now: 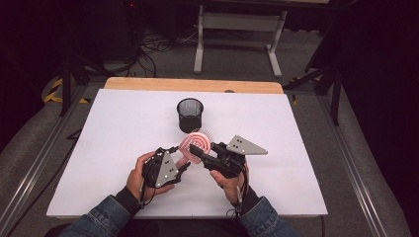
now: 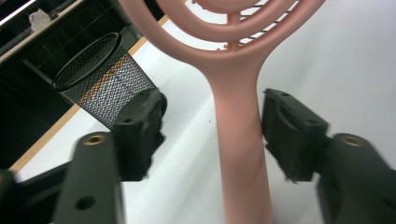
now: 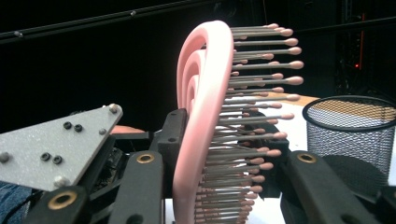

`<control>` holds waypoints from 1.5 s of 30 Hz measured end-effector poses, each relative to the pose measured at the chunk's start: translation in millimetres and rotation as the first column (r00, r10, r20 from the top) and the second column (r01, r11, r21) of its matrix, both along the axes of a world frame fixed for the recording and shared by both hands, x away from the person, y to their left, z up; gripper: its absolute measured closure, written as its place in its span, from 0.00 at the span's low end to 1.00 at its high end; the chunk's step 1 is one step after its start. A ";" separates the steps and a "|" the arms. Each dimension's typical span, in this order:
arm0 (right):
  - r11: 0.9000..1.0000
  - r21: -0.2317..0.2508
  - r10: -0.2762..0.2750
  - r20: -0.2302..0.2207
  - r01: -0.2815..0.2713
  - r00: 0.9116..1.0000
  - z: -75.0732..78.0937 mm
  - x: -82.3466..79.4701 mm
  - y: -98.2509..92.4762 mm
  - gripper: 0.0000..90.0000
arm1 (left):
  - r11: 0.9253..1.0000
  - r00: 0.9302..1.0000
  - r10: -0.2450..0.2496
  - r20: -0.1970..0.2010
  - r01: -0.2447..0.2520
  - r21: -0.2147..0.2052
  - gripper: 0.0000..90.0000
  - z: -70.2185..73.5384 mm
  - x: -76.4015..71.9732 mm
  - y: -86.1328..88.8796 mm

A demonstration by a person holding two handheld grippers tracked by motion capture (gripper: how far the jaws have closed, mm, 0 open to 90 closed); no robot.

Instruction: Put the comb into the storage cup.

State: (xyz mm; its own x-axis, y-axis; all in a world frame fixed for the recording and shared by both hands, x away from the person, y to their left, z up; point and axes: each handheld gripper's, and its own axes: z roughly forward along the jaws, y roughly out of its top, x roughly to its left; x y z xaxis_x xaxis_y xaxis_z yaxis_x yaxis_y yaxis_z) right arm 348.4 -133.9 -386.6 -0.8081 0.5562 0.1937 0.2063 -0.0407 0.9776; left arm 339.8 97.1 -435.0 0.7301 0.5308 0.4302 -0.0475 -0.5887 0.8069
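Note:
A pink hairbrush (image 1: 196, 144) with a looped open head and ball-tipped bristles is held up over the white table (image 1: 123, 148). My right gripper (image 1: 200, 154) is shut on the brush head (image 3: 205, 116), one jaw on its back and the other in among the bristles. My left gripper (image 1: 178, 159) is open around the brush handle (image 2: 238, 140). In the left gripper view the left jaw stands well off the handle, while the right jaw sits right beside it. A black mesh cup (image 1: 190, 114) stands upright just beyond the brush.
The mesh cup (image 2: 102, 88) is close behind the brush, at the right in the right gripper view (image 3: 348, 135). The left gripper's grey plate (image 3: 51, 149) sits at the left of that view. A wooden strip (image 1: 192, 85) edges the table's far side.

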 end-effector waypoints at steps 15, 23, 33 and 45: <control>1.000 -0.015 -0.025 0.026 0.025 0.999 4.8 0.2 -8.5 0.70 | 0.990 0.995 -0.077 -0.069 0.068 -0.127 0.18 4.9 2.7 14.1; 0.999 -0.040 -0.034 0.044 0.036 0.998 6.2 0.0 -10.2 0.70 | 0.985 0.991 -0.098 -0.086 0.084 -0.151 0.08 8.0 3.9 23.4; 0.998 -0.048 -0.043 0.059 0.046 0.997 9.8 -0.7 -15.1 0.70 | 0.978 0.990 -0.106 -0.091 0.087 -0.189 0.05 9.3 3.3 45.3; 0.997 -0.055 -0.057 0.065 0.061 0.996 13.0 -0.1 -21.4 0.70 | 0.980 0.992 -0.085 -0.090 0.067 -0.186 0.07 5.0 0.5 70.4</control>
